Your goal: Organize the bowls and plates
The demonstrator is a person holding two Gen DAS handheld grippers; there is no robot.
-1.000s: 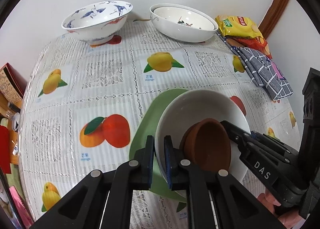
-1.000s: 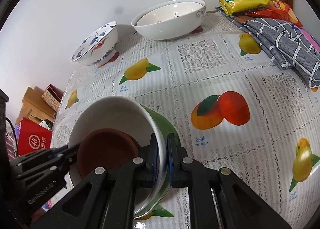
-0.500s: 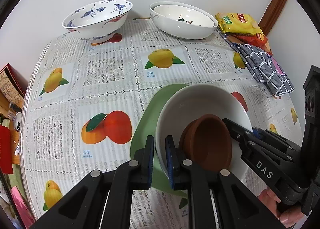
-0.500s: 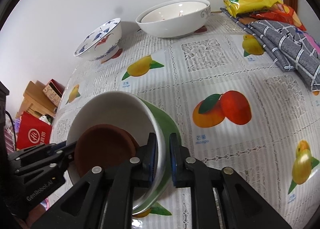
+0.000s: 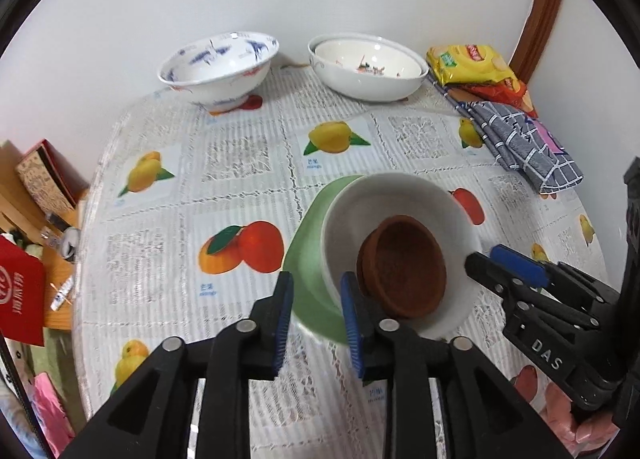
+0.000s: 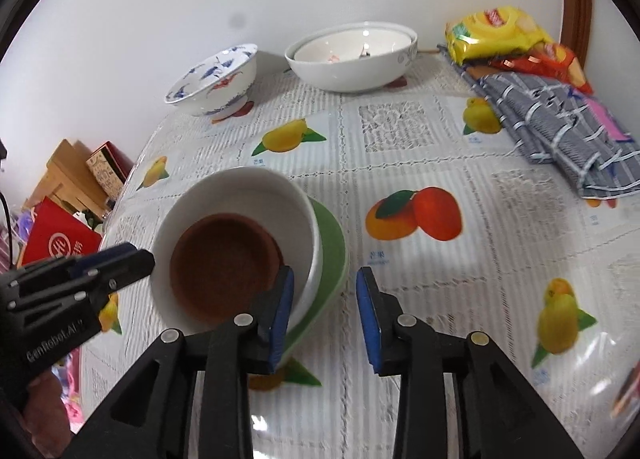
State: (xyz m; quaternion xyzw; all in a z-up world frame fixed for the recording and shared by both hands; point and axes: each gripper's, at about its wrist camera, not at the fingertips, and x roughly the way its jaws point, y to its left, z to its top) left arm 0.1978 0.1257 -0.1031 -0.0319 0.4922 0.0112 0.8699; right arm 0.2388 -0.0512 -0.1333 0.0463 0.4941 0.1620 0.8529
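A stack sits on the fruit-print tablecloth: a brown bowl (image 5: pixel 404 267) inside a white bowl (image 5: pixel 400 195), on a green plate (image 5: pixel 308 247). The stack also shows in the right wrist view, brown bowl (image 6: pixel 224 259), white bowl (image 6: pixel 240 187), green plate (image 6: pixel 332 243). My left gripper (image 5: pixel 316 323) is open, its jaws astride the stack's near-left rim. My right gripper (image 6: pixel 326 315) is open, its jaws astride the near-right rim. A blue-patterned bowl (image 5: pixel 218 69) and two nested white bowls (image 5: pixel 366 73) stand at the back.
Yellow and red snack bags (image 5: pixel 476 67) and a folded grey checked cloth (image 5: pixel 524 143) lie at the back right. The table's left edge (image 5: pixel 86 243) drops to boxes and a red bag (image 5: pixel 20 299) on the floor side.
Both grippers have opened and let go of the stack's rim. The stack now rests on the table. Both cameras have pulled back a little.
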